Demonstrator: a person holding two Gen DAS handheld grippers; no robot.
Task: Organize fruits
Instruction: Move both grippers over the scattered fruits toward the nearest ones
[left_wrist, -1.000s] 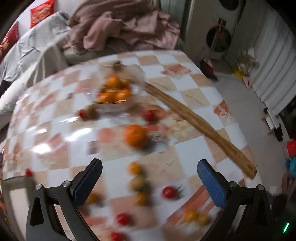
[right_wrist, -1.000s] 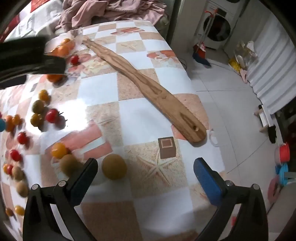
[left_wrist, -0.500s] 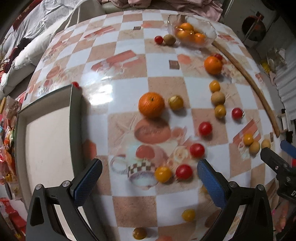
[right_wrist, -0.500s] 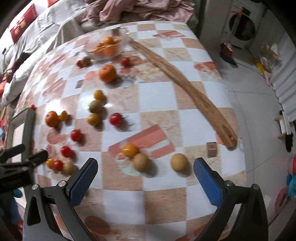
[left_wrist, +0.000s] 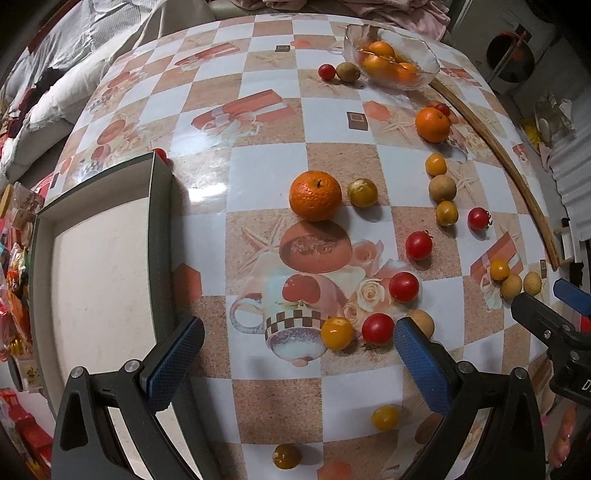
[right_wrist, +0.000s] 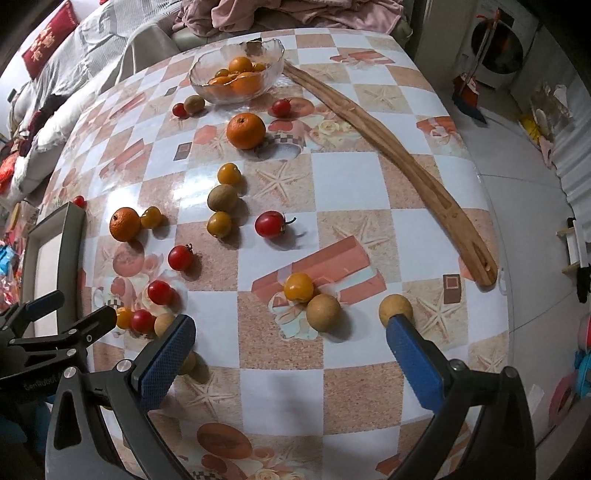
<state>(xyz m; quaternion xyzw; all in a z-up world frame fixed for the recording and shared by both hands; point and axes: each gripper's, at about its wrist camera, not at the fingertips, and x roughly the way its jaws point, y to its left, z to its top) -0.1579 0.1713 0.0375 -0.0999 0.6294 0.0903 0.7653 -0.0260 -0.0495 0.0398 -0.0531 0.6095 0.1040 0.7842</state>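
Many small fruits lie loose on the checked table (left_wrist: 258, 406): two mandarins (left_wrist: 315, 195) (right_wrist: 245, 130), red cherry tomatoes (left_wrist: 419, 245), yellow ones (right_wrist: 298, 286) and brown longans (right_wrist: 323, 312). A glass bowl (right_wrist: 236, 70) with several mandarins stands at the far side. A grey tray (left_wrist: 160, 236) with a white inside sits at the left edge. My left gripper (left_wrist: 295, 360) is open and empty above the near table edge, by a yellow and a red tomato. My right gripper (right_wrist: 290, 352) is open and empty, near the longans.
A long curved wooden stick (right_wrist: 388, 147) lies along the table's right side. A sofa with bedding and clothes (right_wrist: 295, 11) is behind the table. Tiled floor (right_wrist: 517, 129) and a washing machine are to the right. Packets lie left of the tray.
Both grippers have pulled back and swung left, so more of the table and the tray show. The fruits have not moved. Both stay open.
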